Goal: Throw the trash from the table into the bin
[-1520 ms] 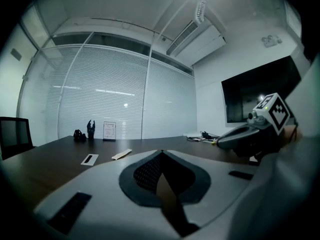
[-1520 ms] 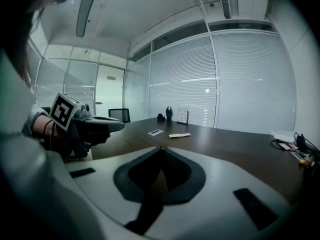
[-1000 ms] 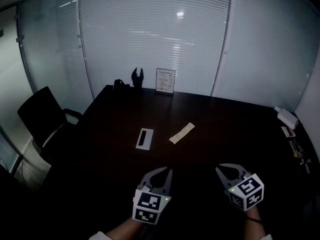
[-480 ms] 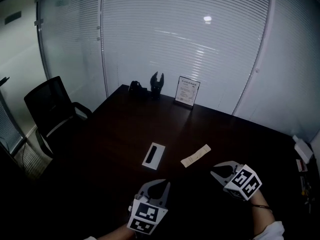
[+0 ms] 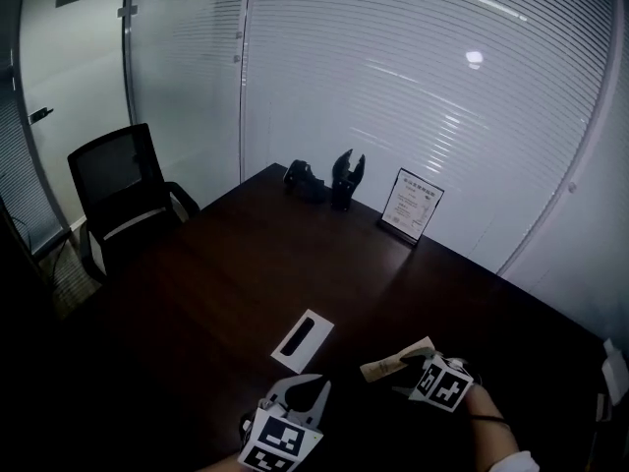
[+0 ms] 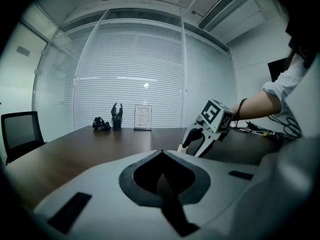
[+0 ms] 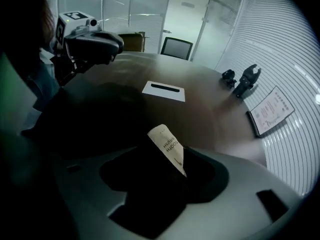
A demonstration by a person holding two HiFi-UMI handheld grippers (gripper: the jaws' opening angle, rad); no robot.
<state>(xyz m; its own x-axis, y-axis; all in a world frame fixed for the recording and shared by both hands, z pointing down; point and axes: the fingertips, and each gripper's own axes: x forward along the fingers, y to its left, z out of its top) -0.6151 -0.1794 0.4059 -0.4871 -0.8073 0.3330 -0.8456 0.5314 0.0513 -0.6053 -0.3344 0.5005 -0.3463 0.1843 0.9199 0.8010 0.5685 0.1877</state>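
Tongs in your right hand (image 5: 406,370) have just been opening and stand apart, tipped steeply down over the paper wrapper (image 7: 167,146). It lies on the dark bench (image 5: 226,293) between the jaws, not yet pinched. That straddle looks set up for a closing grab. Your left tongs (image 6: 160,153) are closed and empty, held low just short of the white card (image 5: 303,340), probably the next piece to clear. No bin shows in any view.
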